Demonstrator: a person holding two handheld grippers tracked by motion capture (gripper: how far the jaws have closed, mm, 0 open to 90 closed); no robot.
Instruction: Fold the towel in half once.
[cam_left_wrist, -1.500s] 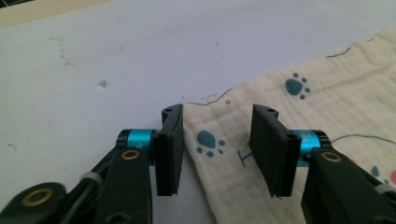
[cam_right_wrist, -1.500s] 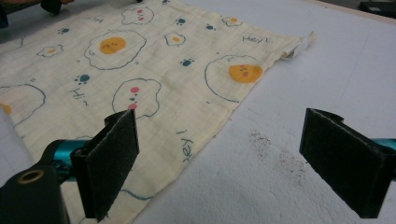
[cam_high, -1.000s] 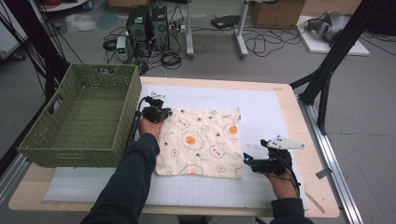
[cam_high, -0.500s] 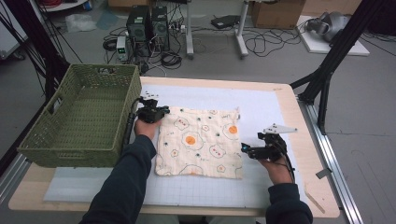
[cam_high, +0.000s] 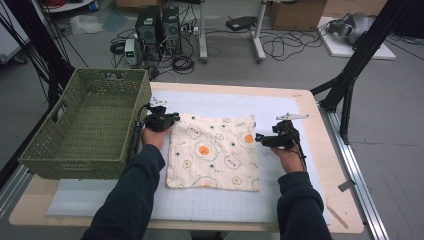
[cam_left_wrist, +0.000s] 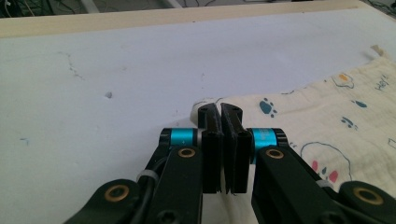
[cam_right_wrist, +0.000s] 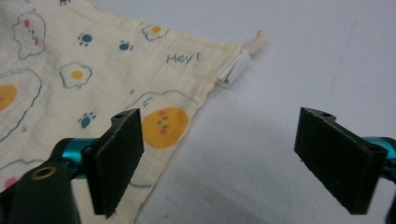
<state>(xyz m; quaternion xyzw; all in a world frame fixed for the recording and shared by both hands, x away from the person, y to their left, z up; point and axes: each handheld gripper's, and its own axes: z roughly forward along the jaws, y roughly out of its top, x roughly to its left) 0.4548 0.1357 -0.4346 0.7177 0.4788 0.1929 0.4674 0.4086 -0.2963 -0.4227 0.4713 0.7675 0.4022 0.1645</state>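
High view is showing a pale yellow cloth (cam_high: 214, 152) printed with fried eggs and paw marks, lying spread flat on the white mat (cam_high: 280, 200) near the middle of the table (cam_high: 345, 220), its near edge well back from the table's near edge. A green woven basket (cam_high: 87, 127) is standing at the table's left edge, just beside the cloth's left side. The left claw (cam_high: 170, 118) is sitting at the cloth's far left corner, held by a hand coming out of a dark sleeve (cam_high: 132, 195) that is lying alongside the basket. In the left gripper view the left claw (cam_left_wrist: 220, 109) is showing its jaws pressed together with the tips down at the corner of the cloth (cam_left_wrist: 336, 126); whether any fabric is being pinched between them cannot be told, since the tips are covering that spot. The right claw (cam_high: 260, 138) is hanging by the cloth's right edge, toward its far right corner. In the right gripper view the right claw (cam_right_wrist: 219, 154) is spread wide, one jaw sitting over the cloth (cam_right_wrist: 70, 65) and the other over bare mat, with the cloth's edge running between them. A white label (cam_right_wrist: 232, 69) is sticking out from the cloth's corner beside the printed words "Hey!".
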